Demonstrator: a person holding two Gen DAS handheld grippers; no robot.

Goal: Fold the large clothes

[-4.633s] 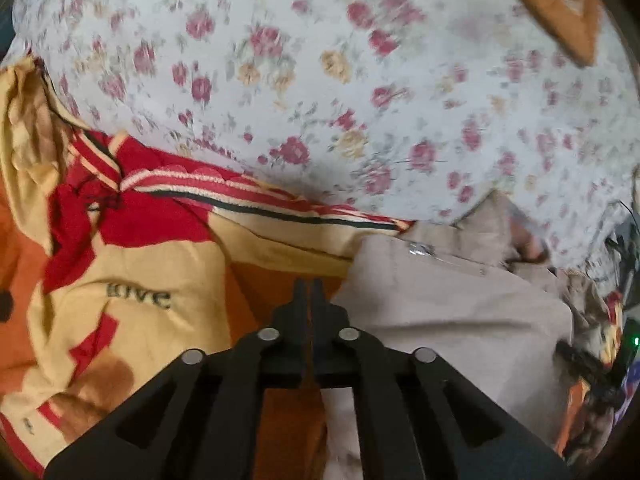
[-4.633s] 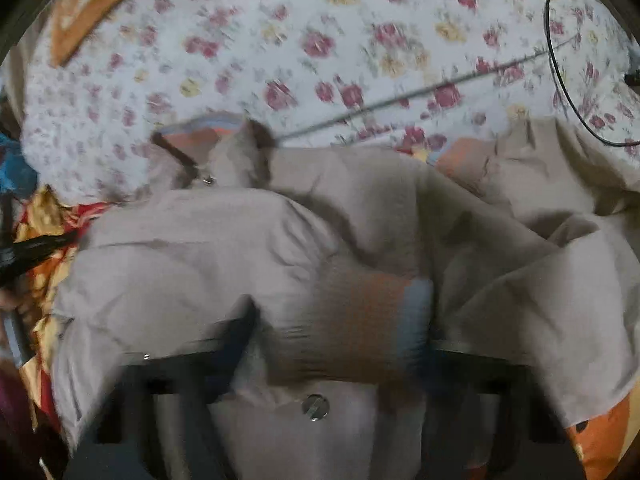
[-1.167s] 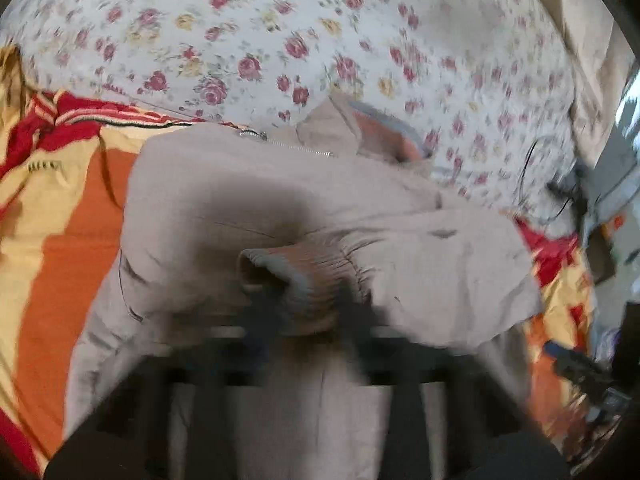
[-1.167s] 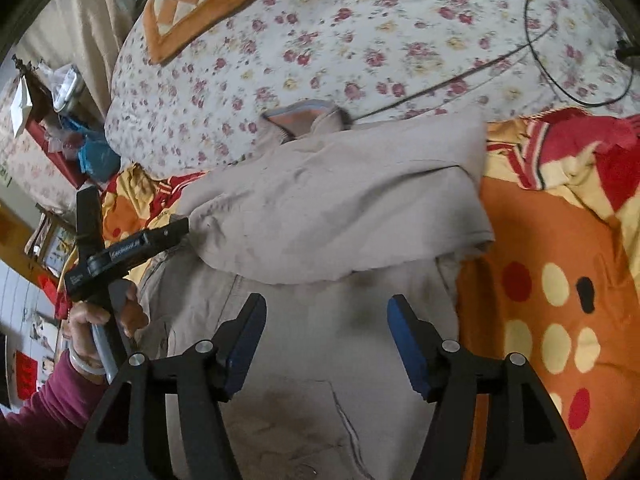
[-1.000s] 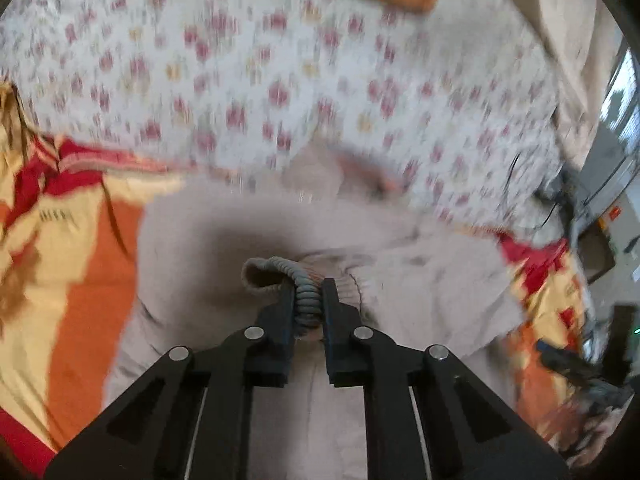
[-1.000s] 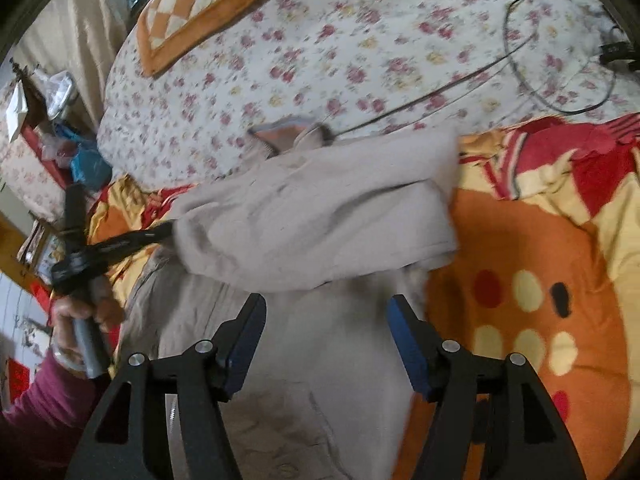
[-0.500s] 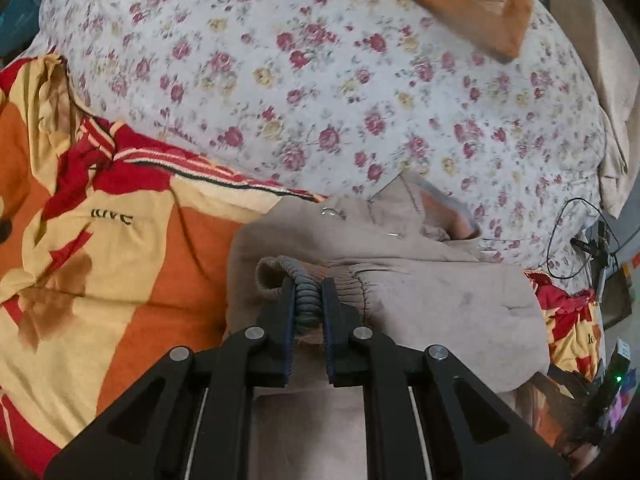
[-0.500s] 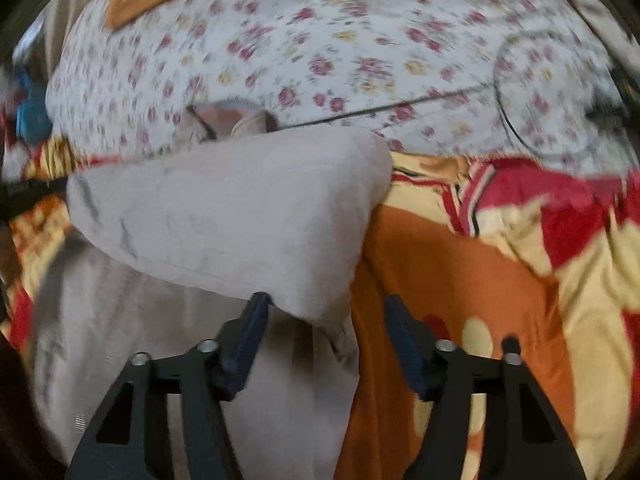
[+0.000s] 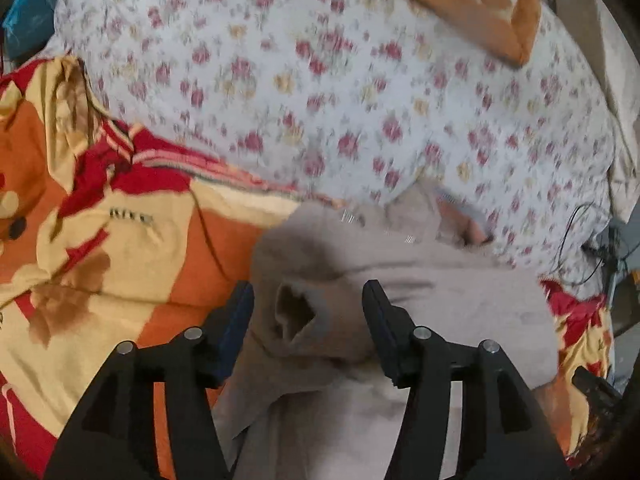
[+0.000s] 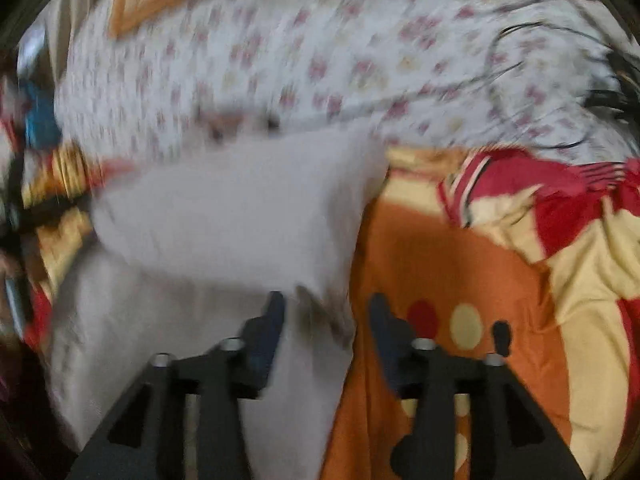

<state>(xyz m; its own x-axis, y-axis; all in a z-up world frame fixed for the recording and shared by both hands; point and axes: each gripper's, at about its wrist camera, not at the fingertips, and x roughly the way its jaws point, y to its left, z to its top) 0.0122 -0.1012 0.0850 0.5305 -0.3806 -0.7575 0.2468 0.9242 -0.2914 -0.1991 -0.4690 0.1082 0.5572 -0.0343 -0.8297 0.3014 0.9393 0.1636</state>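
Observation:
A large beige jacket (image 9: 420, 288) lies on the bed, its sleeves folded across the body. In the left wrist view its ribbed sleeve cuff (image 9: 298, 314) lies free between the spread fingers of my left gripper (image 9: 306, 316), which is open. In the blurred right wrist view the jacket (image 10: 240, 208) fills the left half. My right gripper (image 10: 326, 322) is open over the jacket's right edge, where the folded sleeve meets the blanket. The other gripper shows dimly at that view's left edge.
An orange, red and yellow blanket (image 9: 100, 240) lies under the jacket and also shows in the right wrist view (image 10: 500, 260). A floral sheet (image 9: 320, 100) covers the bed behind. An orange checked pillow (image 9: 460, 8) lies at the back. Black cables (image 10: 560, 80) trail at the right.
My left gripper has opened and let go of the sleeve cuff, which now lies on the jacket. My right gripper has moved down toward the jacket's right edge, still open.

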